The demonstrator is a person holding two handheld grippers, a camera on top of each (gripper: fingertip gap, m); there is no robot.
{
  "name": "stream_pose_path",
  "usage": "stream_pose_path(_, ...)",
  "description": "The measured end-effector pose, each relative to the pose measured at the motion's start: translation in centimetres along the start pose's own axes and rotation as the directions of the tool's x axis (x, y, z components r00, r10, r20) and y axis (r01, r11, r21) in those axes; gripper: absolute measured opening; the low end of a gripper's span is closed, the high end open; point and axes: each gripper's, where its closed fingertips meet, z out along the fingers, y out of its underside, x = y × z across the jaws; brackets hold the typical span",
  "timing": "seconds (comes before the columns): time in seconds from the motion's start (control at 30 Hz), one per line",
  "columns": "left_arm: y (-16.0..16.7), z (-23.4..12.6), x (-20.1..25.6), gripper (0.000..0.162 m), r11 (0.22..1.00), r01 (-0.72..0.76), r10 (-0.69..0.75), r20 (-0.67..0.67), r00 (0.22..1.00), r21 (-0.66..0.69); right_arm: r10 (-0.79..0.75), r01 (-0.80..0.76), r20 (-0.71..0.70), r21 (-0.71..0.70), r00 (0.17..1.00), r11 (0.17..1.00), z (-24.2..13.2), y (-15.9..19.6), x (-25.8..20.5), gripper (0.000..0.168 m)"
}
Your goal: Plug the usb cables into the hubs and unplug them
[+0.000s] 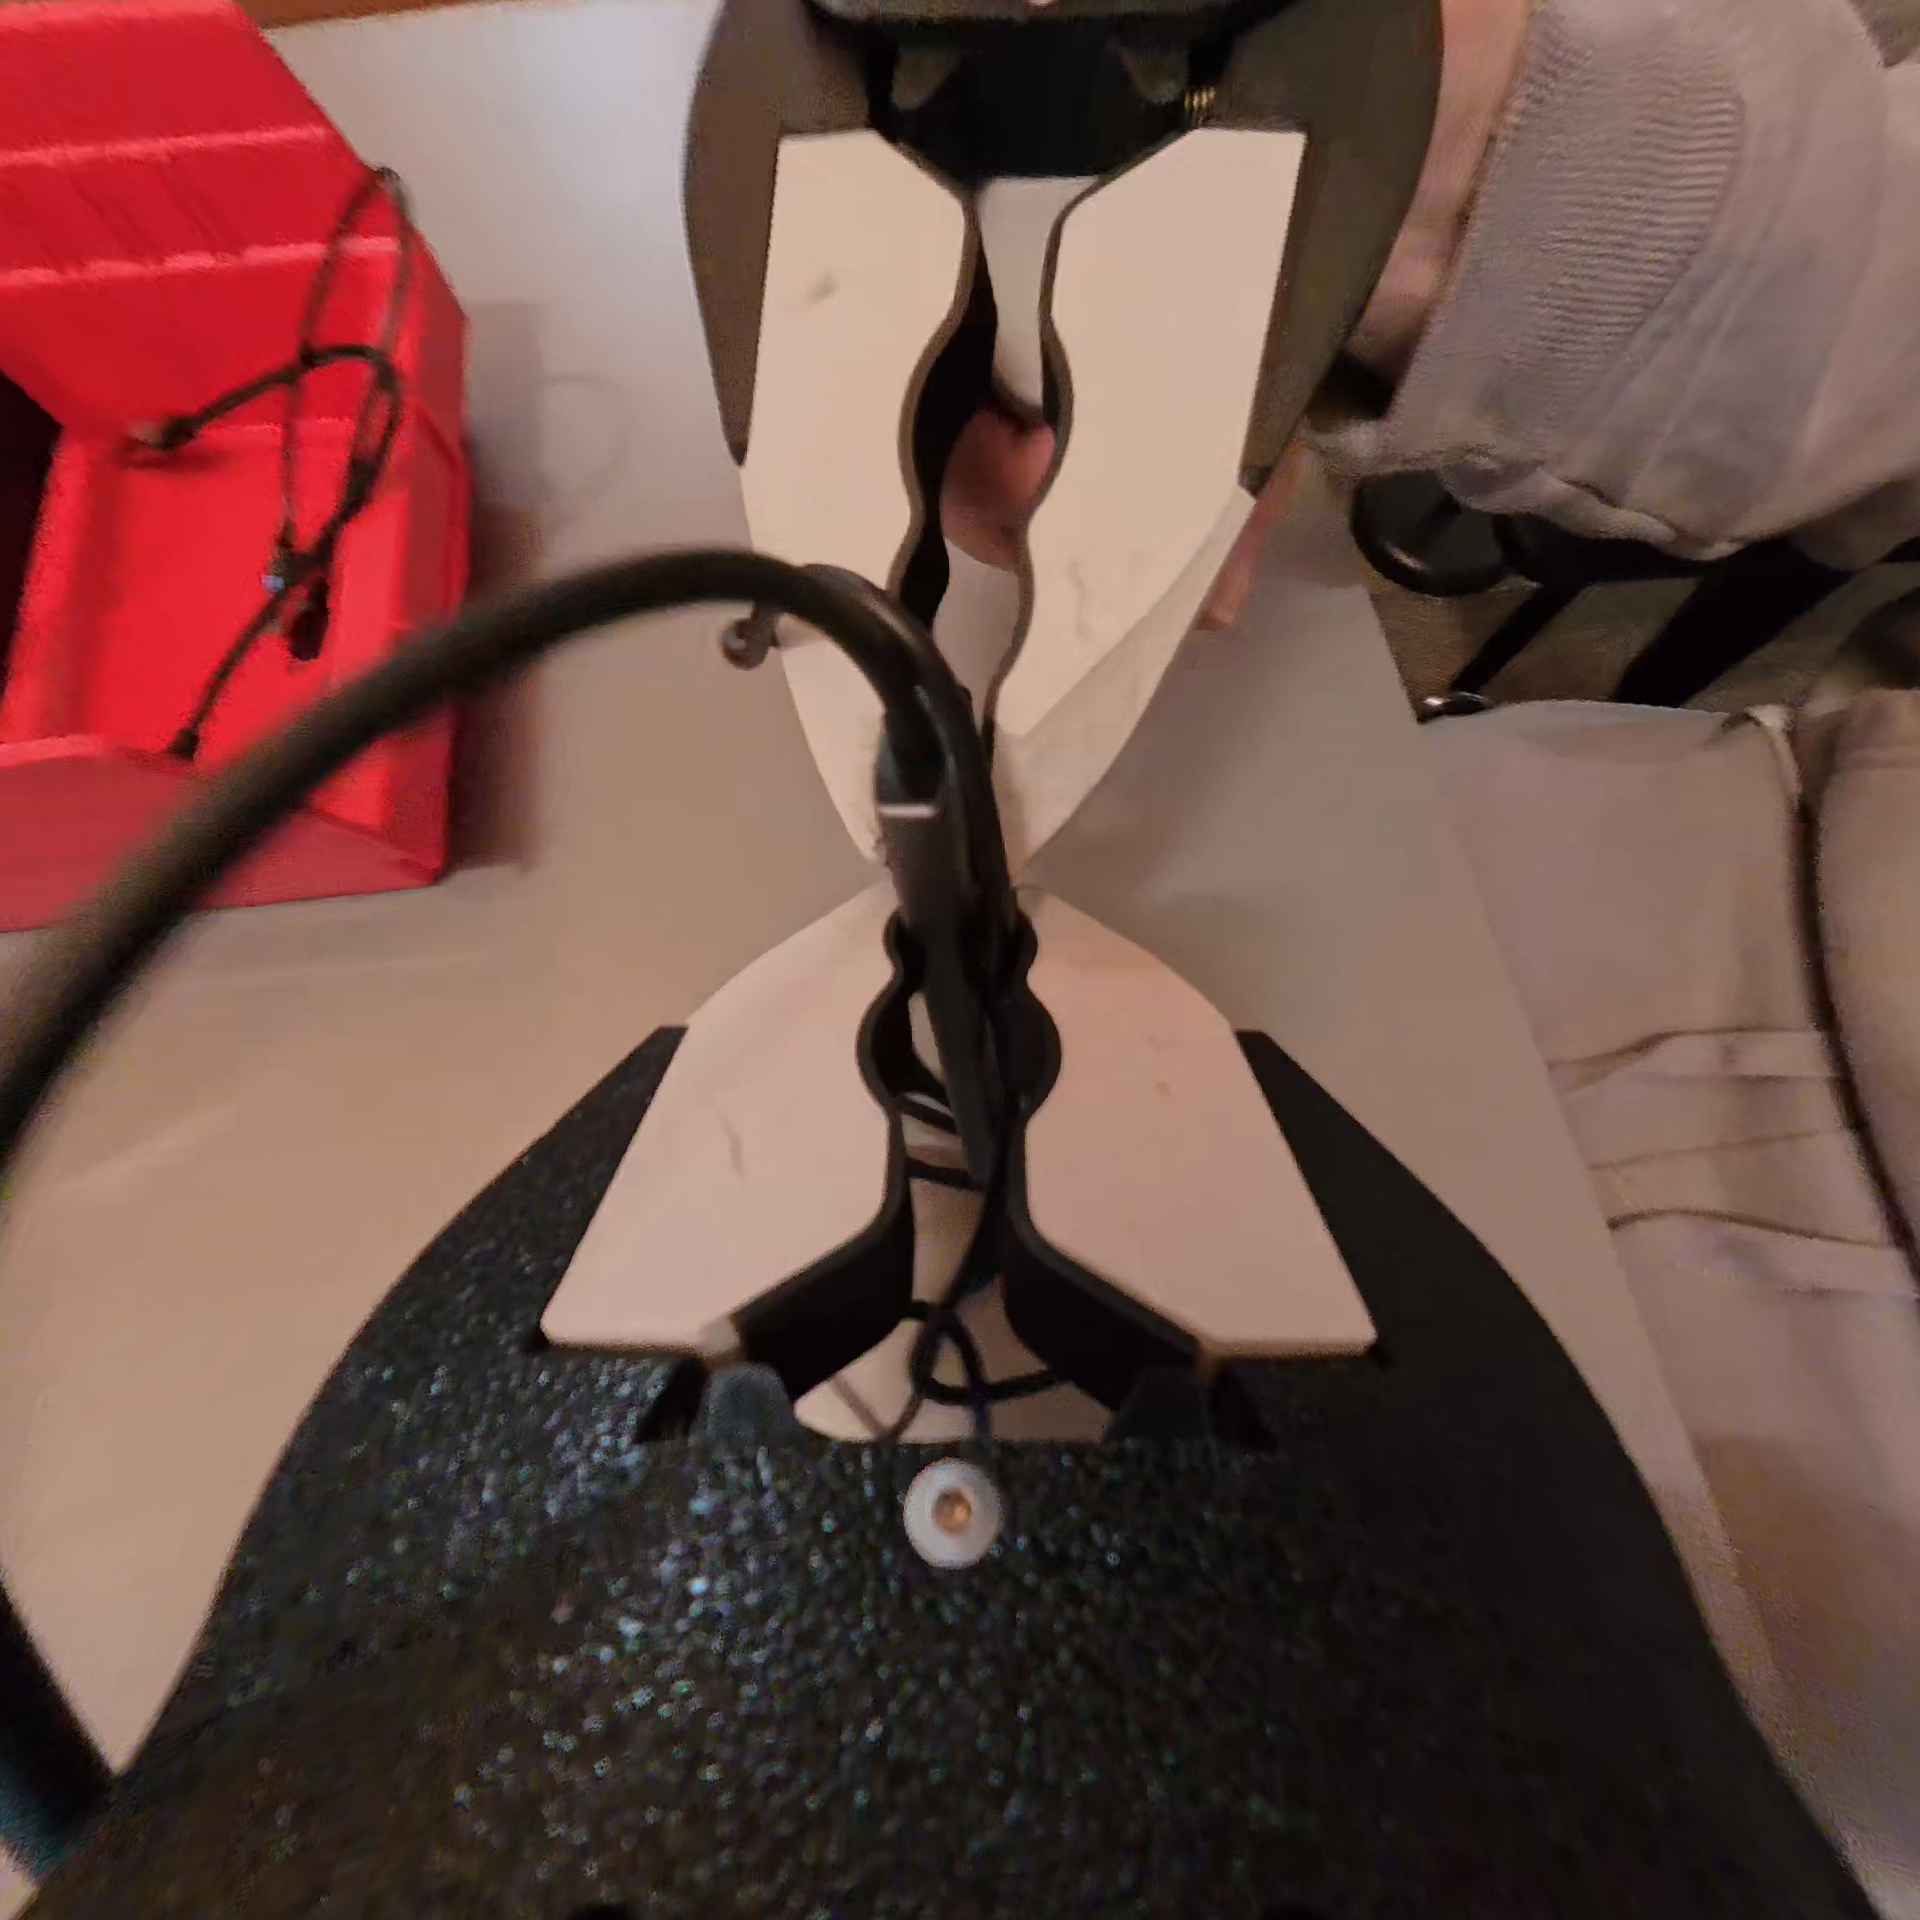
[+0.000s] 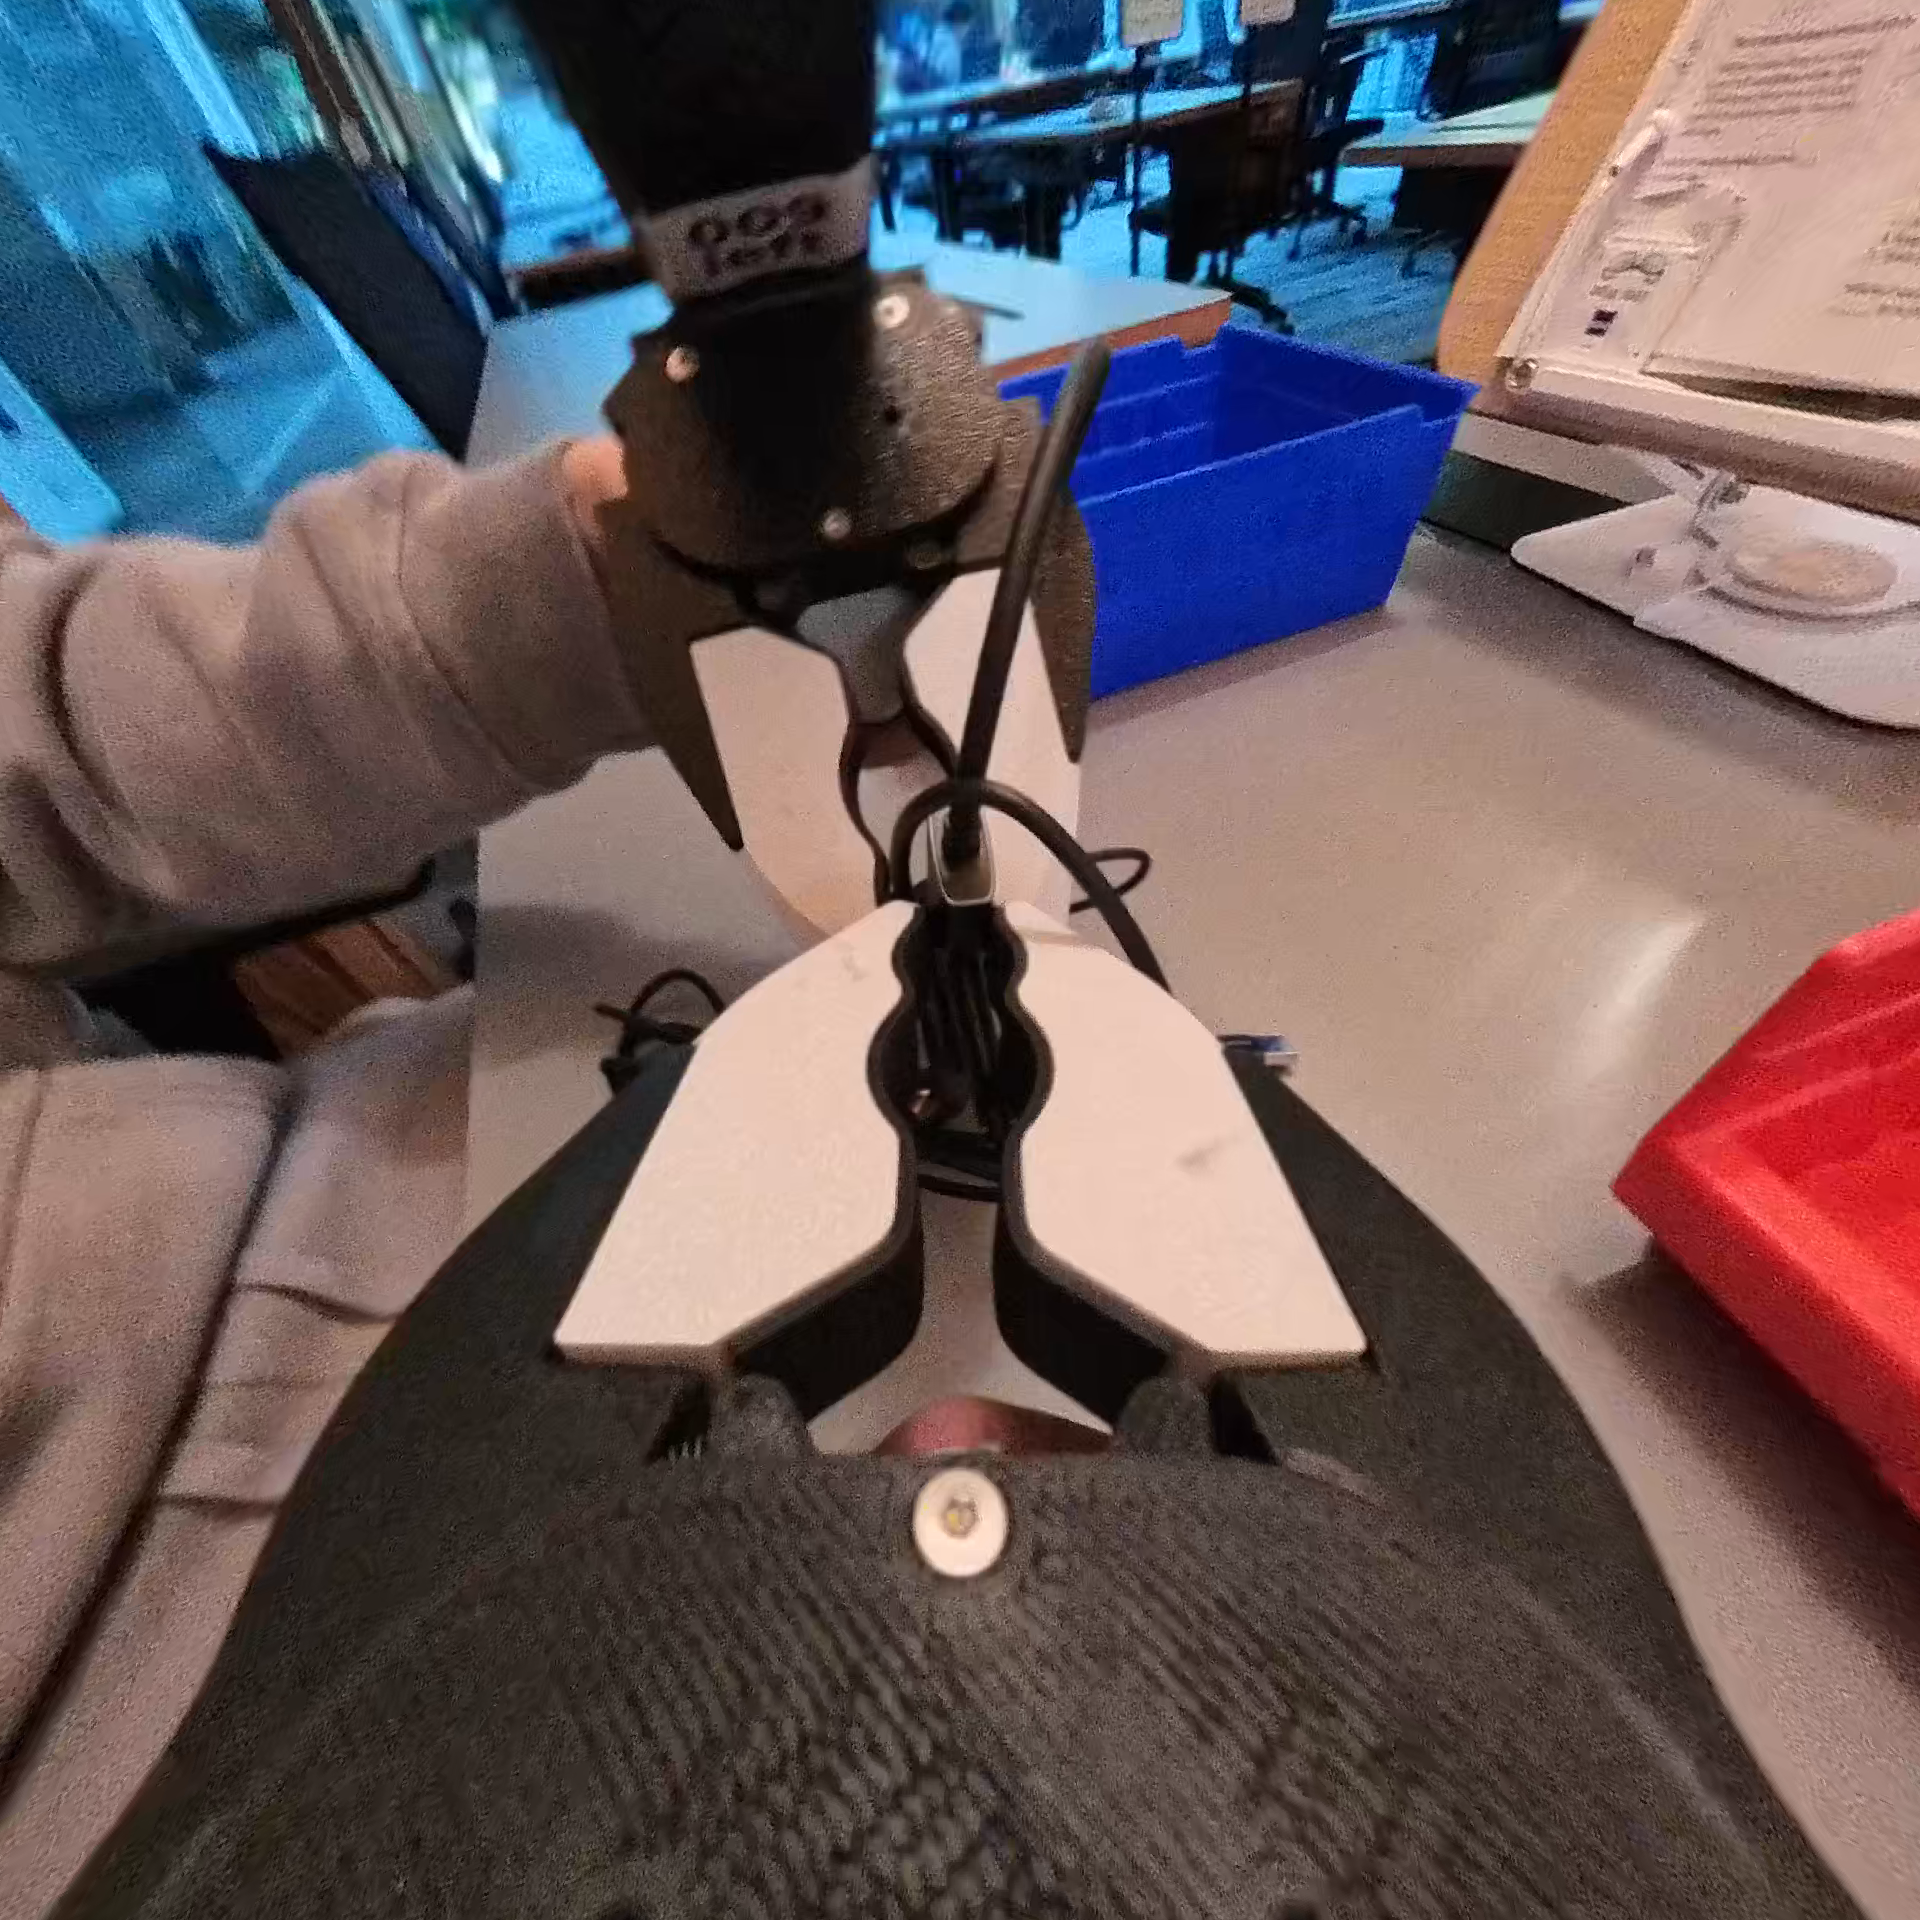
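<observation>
Frame centre, above grey tabletop [image 2: 1455, 831]: left tool [image 1: 951, 914] clamped on slim dark USB hub [image 1: 925, 821]; right tool [image 2: 961, 914] clamped on black round-cord USB cable [image 2: 1023, 582] plug. Tips opposed, presumably for mating or separating.

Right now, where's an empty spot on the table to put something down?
Bare grey tabletop lies between the blue plastic bin and the red plastic bin. It's crowded where the left gripper and right gripper meet around the black usb cable.
</observation>
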Motion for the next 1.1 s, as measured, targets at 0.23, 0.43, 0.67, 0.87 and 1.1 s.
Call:
stream_pose_path(0.23, -2.6, -5.6, -3.7, 0.051, 0.957, -0.257, 0.101, 0.675, 0.731, 0.135, 0.579, -0.605, 0.183, 0.308, 0.795, 0.734, -2.1, -1.3, 4.4, 0.009)
stream_pose_path(0.43, -0.9, -7.4, -2.1, 0.049, 0.926, -0.366, 0.144, 0.807, 0.572, 0.094, 0.663, -0.781, 0.414, 0.373, 0.623, 0.501, -3.0, -2.3, 5.1, 0.009)
stream_pose_path(0.67, -2.4, -7.8, 2.7, 0.019, 0.835, -0.537, 0.204, 0.841, 0.501, 0.118, 0.698, -0.866, 0.516, 0.353, 0.497, 0.355, -2.1, -1.4, 5.7, 0.009)
stream_pose_path(0.87, 2.1, -3.6, 1.4, 0.031, 0.964, -0.265, 0.15, 0.746, 0.649, 0.037, 0.712, -0.884, 0.527, 0.321, 0.464, 0.339, -0.8, -1.0, 5.2, 0.009)
stream_pose_path(1.1, 6.0, -5.9, -2.1, 0.042, 0.998, -0.039, -0.014, 0.869, 0.494, 0.038, 0.73, -0.891, 0.512, 0.296, 0.453, 0.345, 0.1, -0.2, 5.0, 0.009)
